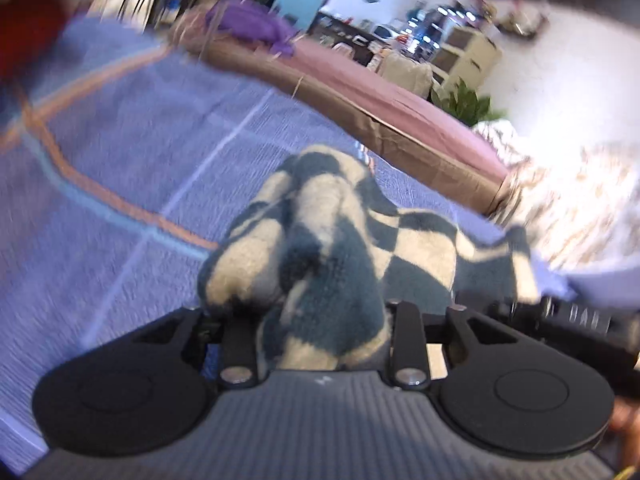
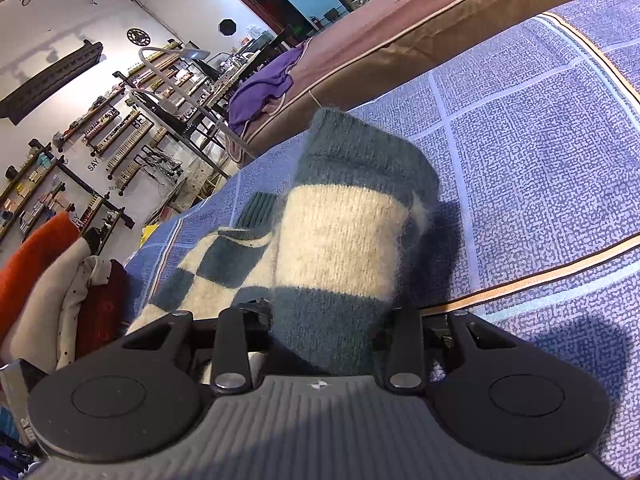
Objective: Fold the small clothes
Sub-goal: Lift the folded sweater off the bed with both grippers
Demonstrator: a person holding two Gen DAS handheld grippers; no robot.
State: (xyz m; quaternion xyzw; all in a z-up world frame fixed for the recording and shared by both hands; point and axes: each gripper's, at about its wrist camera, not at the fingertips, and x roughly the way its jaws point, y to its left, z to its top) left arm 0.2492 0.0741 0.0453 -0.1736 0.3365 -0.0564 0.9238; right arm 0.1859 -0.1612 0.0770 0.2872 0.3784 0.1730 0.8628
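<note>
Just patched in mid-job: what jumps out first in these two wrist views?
The teal-and-cream checkered knit fills the centre of both views, bunched between the jaws of the left hand-held gripper and rising from the right hand-held gripper. It sits over a blue patterned bedspread. A pile of other clothes waits at the left edge of the right view.

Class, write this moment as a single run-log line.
step: folding | item: checkered knit garment | left gripper: shut on garment | right gripper: shut on garment | surface: blue bedspread
</note>
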